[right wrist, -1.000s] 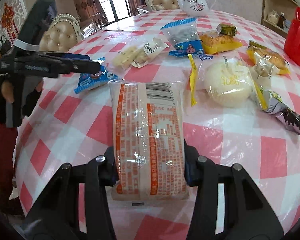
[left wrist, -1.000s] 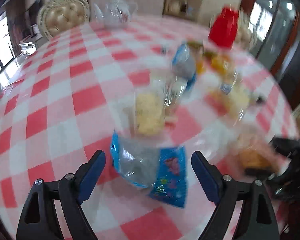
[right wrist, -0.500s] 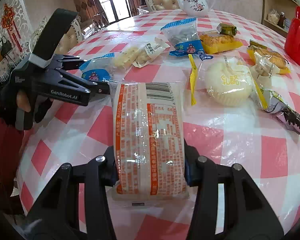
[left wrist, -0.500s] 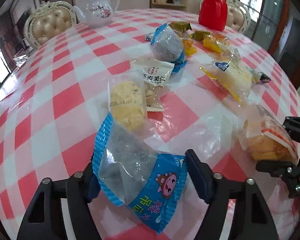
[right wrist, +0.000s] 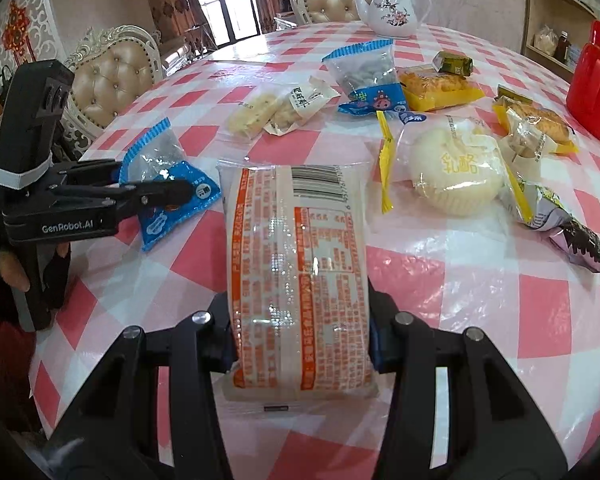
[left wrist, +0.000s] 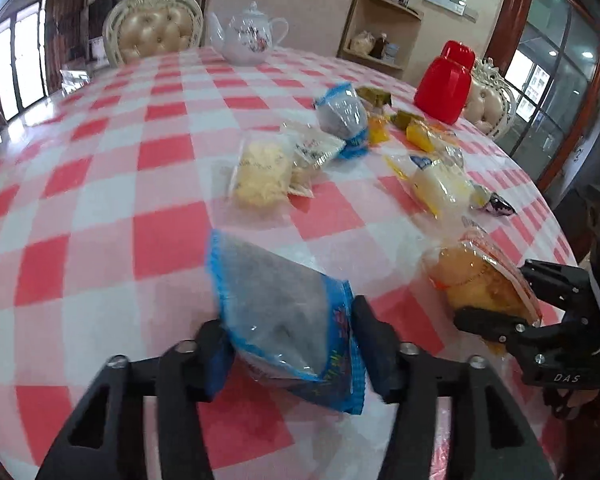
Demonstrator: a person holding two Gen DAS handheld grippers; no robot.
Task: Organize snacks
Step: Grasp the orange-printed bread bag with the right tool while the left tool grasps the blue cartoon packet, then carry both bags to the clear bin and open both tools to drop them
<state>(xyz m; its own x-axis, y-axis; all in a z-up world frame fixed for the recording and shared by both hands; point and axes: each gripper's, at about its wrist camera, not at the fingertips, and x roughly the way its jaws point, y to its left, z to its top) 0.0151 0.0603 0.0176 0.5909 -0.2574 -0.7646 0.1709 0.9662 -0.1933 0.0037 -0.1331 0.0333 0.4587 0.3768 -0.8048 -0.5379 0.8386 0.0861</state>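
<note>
Checked in red and white under clear plastic, the round dining table (right wrist: 480, 280) carries a scatter of wrapped snacks, with a teapot (right wrist: 392, 10) at its far edge and a red jug (right wrist: 592, 92) at its right edge. Near the left edge, the left gripper (right wrist: 180, 188) is closing its jaws around a blue packet (left wrist: 284, 312) of dark snacks; the packet lies between the fingers, its tail hanging loose, and the pads appear just to reach its sides. That hold looks shallow: slick film could slide out as the packet lifts, or the contents could be crushed if the squeeze goes on. At the near edge, the right gripper (right wrist: 300, 344) is clamped on an orange-printed bread pack (right wrist: 300, 272), which stands up from the fingers with its top unsupported and could sag or swing. With both grippers close together there, either load might brush the other. To the right, a round bun (right wrist: 456, 172) and a dark crinkled wrapper (right wrist: 580, 240) lie near the table's right edge.
</note>
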